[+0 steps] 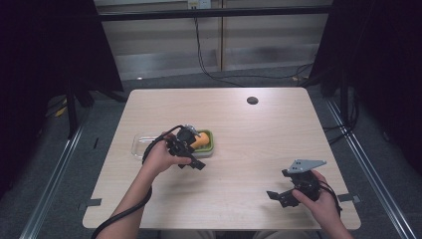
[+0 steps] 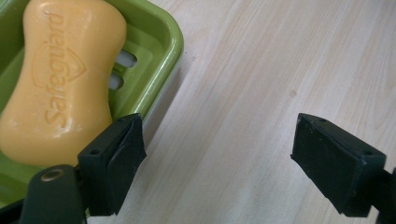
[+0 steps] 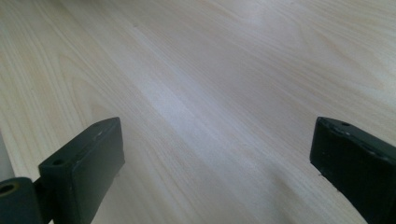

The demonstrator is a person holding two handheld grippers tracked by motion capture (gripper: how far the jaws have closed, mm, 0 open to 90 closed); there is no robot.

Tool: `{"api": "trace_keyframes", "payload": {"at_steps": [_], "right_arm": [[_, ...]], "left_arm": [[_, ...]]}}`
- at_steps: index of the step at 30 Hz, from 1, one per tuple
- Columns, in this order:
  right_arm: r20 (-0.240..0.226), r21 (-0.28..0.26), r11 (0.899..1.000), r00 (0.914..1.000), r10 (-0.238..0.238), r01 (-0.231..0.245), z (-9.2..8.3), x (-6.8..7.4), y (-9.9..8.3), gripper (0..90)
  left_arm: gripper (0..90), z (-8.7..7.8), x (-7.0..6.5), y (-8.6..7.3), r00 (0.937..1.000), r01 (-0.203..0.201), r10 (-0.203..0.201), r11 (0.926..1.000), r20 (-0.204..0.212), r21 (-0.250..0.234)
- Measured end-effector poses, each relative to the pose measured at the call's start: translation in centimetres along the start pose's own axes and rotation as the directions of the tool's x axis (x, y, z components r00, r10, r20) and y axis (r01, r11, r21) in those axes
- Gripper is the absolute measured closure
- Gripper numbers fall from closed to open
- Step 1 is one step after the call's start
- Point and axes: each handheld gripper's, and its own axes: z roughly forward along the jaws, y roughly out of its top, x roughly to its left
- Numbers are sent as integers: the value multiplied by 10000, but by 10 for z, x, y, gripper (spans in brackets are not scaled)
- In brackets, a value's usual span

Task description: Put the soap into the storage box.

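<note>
left gripper point(image 2: 217, 163) gapes wide beside the green soap dish point(image 2: 170, 39), gripping nothing; orange soap point(image 2: 60, 79) lies in it. right gripper point(image 3: 217, 168) wide over bare table point(image 3: 210, 70). risk: near jaw could nudge the dish rim and shift it.

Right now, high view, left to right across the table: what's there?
Clear lid or tray → left gripper → green soap dish with the orange soap → dark round spot on the table → right gripper, jaws open.

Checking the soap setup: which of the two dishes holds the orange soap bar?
The green soap dish holds the soap bar; the clear dish beside it looks empty.
</note>
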Motion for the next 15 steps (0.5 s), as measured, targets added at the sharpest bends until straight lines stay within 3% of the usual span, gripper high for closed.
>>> {"api": "trace_keyframes", "payload": {"at_steps": [1, 2, 3, 13, 15], "right_arm": [[-16, -24, 10000, 10000, -26, 26, 0, 0, 0, 28], [-13, -24, 10000, 10000, -8, 8, 0, 0, 0, 28], [0, -16, 10000, 10000, -7, 7, 0, 0, 0, 28], [-5, -4, 10000, 10000, -17, 17, 0, 0, 0, 28], [-2, 13, 10000, 10000, -12, 12, 0, 1, 0, 28]], "left_arm": [[162, 0, 0, -1, 10000, -69, 69, 9999, 18, 74], [163, 2, -2, -2, 9999, 115, -115, 9998, 2, -148], [162, 1, -1, -3, 10000, 2, -2, 10000, 15, 96], [158, 8, -3, -13, 9998, 107, -108, 9999, 140, 67], [156, 8, -3, -14, 9999, -27, 26, 9999, 107, 110]]}}
